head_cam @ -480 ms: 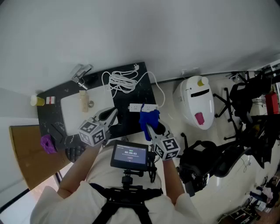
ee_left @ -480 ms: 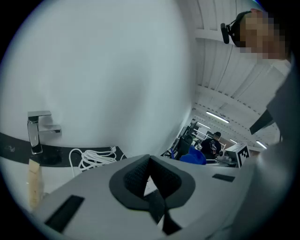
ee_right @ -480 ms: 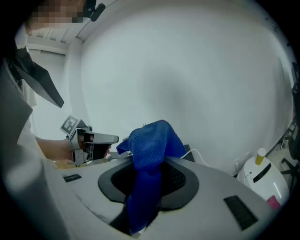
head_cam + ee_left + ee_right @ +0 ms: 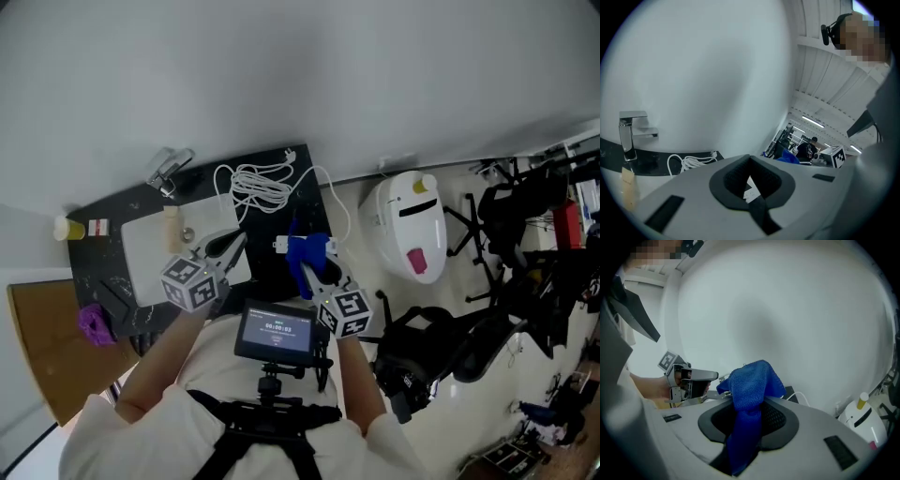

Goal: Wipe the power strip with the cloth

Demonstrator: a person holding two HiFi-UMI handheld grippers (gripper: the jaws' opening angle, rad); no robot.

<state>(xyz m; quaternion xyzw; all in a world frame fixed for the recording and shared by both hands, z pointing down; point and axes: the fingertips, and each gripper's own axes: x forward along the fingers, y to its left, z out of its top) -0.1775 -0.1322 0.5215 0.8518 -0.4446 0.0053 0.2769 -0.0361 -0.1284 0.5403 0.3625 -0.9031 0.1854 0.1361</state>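
The right gripper (image 4: 314,274) had its jaws clamped on the blue cloth (image 4: 751,389). The cloth was pinched low between the dark pads, and its free end stood up above the jaws in a bunched fold. In the head view the cloth (image 4: 307,251) lay over the white power strip (image 4: 281,246), hiding most of it. Only the strip's left end showed, just beside the fabric. The strip sat near the right edge of the black surface (image 4: 122,206), directly ahead of the right jaws. Whether the cloth pressed on the strip or hung just above it could not be told.

The left gripper (image 4: 240,240) had its jaws together with nothing between them. They hovered over the near right corner of the white sink basin (image 4: 150,248), left of the power strip and apart from it. Through the hollow between its pads a small white patch (image 4: 750,191) showed, too little to name for certain.

A coiled white cable (image 4: 258,183) lay on the surface behind the strip, toward the wall. A chrome faucet (image 4: 169,167) stood at the far left corner of the basin. A white rounded appliance (image 4: 412,225) stood on the floor to the right of the surface. A small screen (image 4: 277,330) was mounted at the person's chest, between the two arms.
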